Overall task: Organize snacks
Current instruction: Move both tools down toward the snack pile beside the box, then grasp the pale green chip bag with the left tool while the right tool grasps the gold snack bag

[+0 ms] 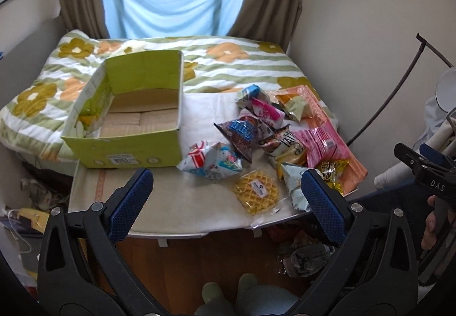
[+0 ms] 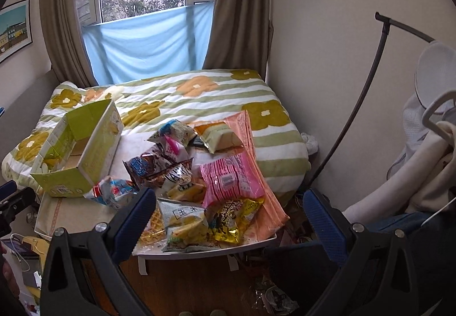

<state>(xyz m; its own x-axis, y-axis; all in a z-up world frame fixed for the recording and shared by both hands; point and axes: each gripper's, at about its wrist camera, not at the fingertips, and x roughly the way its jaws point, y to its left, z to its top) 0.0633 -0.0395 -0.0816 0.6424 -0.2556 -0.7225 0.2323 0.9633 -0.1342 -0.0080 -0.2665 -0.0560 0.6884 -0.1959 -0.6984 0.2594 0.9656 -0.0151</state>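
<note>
An open, empty green cardboard box (image 1: pixel 128 116) (image 2: pixel 77 153) stands on the left of a white tray table (image 1: pixel 176 210) (image 2: pixel 71 216). Several snack packets lie in a pile to its right: a yellow waffle (image 1: pixel 256 193), a pink bag (image 1: pixel 322 145) (image 2: pixel 230 179), a blue-and-white bag (image 1: pixel 213 159) (image 2: pixel 114 190), a dark blue bag (image 1: pixel 242 136) (image 2: pixel 142 167) and a yellow bag (image 2: pixel 233 219). My left gripper (image 1: pixel 228 202) is open and empty, held in front of the table's near edge. My right gripper (image 2: pixel 230 222) is open and empty, held before the pile's near right end.
The table rests against a bed with a flowered striped quilt (image 1: pixel 228 65) (image 2: pixel 199 96). Wrappers lie on the wooden floor (image 1: pixel 302 253) (image 2: pixel 273 296). A curved black lamp pole (image 2: pixel 356 105) and laundry (image 2: pixel 433 173) stand on the right. Clutter lies on the floor at left (image 1: pixel 25 219).
</note>
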